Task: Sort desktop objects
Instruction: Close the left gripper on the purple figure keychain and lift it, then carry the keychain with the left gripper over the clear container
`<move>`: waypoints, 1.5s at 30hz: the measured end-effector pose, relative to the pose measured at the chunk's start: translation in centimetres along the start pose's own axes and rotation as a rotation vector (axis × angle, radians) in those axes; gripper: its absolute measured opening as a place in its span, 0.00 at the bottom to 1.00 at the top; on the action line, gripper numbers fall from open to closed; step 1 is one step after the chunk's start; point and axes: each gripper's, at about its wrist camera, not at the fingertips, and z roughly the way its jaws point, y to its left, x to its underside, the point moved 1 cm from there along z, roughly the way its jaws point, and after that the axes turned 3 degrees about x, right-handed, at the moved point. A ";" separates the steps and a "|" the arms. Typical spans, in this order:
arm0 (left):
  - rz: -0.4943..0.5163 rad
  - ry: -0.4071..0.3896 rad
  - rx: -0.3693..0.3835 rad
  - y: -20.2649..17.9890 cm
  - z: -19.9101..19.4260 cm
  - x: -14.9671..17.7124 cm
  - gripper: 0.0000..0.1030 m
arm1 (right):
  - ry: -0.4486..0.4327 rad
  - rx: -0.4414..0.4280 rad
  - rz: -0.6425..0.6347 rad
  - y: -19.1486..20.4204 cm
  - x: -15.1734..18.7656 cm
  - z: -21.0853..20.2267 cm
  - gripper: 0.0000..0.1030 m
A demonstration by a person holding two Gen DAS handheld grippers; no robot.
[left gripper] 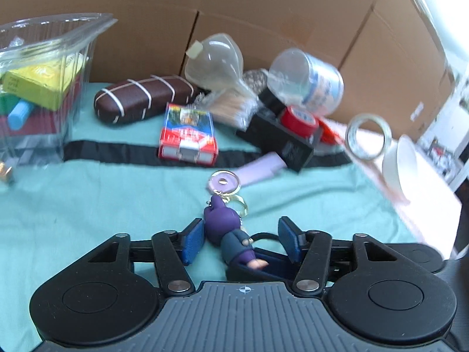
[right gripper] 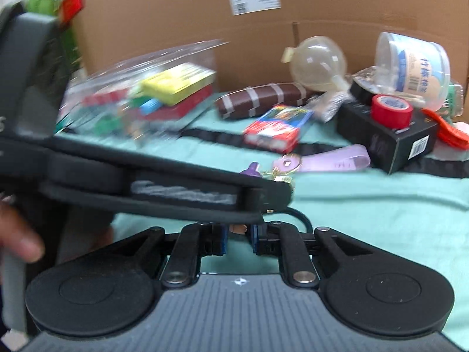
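We see the purple figure keychain (left gripper: 227,231) lying on the teal cloth (left gripper: 88,205) between the spread blue pads of our left gripper (left gripper: 240,239), untouched by them. Our right gripper (right gripper: 239,239) pinches the figure's foot end. The left gripper's body crosses the right view. Beyond lie a card box (left gripper: 189,135), black box (left gripper: 281,140) and red tape (left gripper: 299,118).

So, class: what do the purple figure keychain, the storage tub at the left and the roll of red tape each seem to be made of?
Purple figure keychain: probably soft rubbery plastic, matte and moulded, with metal rings. Storage tub: thin clear plastic, glossy, its contents showing through. Red tape: likely glossy vinyl or plastic film wound on a core.
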 end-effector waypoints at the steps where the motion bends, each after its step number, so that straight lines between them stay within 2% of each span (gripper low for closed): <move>1: 0.016 -0.002 -0.016 -0.2 -0.4 0.4 0.58 | 0.001 -0.009 -0.005 0.4 0.4 -0.5 0.18; 2: 0.024 -0.001 -0.024 -0.4 -0.7 0.7 0.50 | 0.005 -0.016 -0.007 0.6 0.8 -0.9 0.18; 5: -0.010 0.007 -0.010 -0.2 -1.8 1.5 0.40 | 0.002 -0.025 -0.002 1.0 1.7 -2.1 0.18; 6: -0.019 0.007 -0.009 -0.2 -2.1 1.8 0.30 | 0.001 -0.029 0.000 1.2 1.9 -2.4 0.18; 10: -0.025 -0.010 -0.015 -0.8 -3.6 2.8 0.30 | -0.006 -0.051 -0.008 1.8 2.3 -3.4 0.20; 13: -0.081 -0.037 0.017 -0.6 -5.2 3.2 0.29 | -0.030 -0.040 -0.016 2.2 2.4 -4.0 0.30; 15: -0.108 -0.058 0.027 -0.3 -6.2 3.3 0.24 | -0.040 -0.045 -0.024 2.5 2.3 -4.2 0.37; 21: -0.129 -0.096 -0.030 1.2 -7.9 3.6 0.24 | -0.053 -0.060 -0.046 3.7 1.9 -3.3 0.43; 27: -0.184 -0.083 -0.085 3.4 -7.9 4.1 0.25 | -0.007 -0.081 -0.055 4.7 1.9 -1.2 0.43; 28: -0.183 -0.072 -0.088 3.6 -7.7 4.2 0.26 | -0.008 -0.077 -0.060 4.9 1.9 -1.1 0.43; 30: -0.198 -0.064 -0.083 3.8 -7.1 4.4 0.42 | -0.013 -0.069 -0.069 5.1 1.8 -0.8 0.44; 35: -0.172 -0.064 -0.081 3.6 -6.6 4.1 0.42 | -0.017 -0.062 -0.076 5.3 1.4 0.1 0.43; 37: -0.157 -0.066 -0.094 3.4 -6.5 4.0 0.24 | -0.019 -0.036 -0.099 5.7 1.4 0.2 0.38; 39: -0.163 -0.068 -0.088 3.4 -6.6 3.9 0.23 | -0.017 -0.041 -0.105 5.9 1.4 0.1 0.24; 45: -0.137 -0.134 -0.082 2.3 -8.8 3.2 0.23 | -0.082 -0.046 -0.085 6.2 0.4 -1.8 0.24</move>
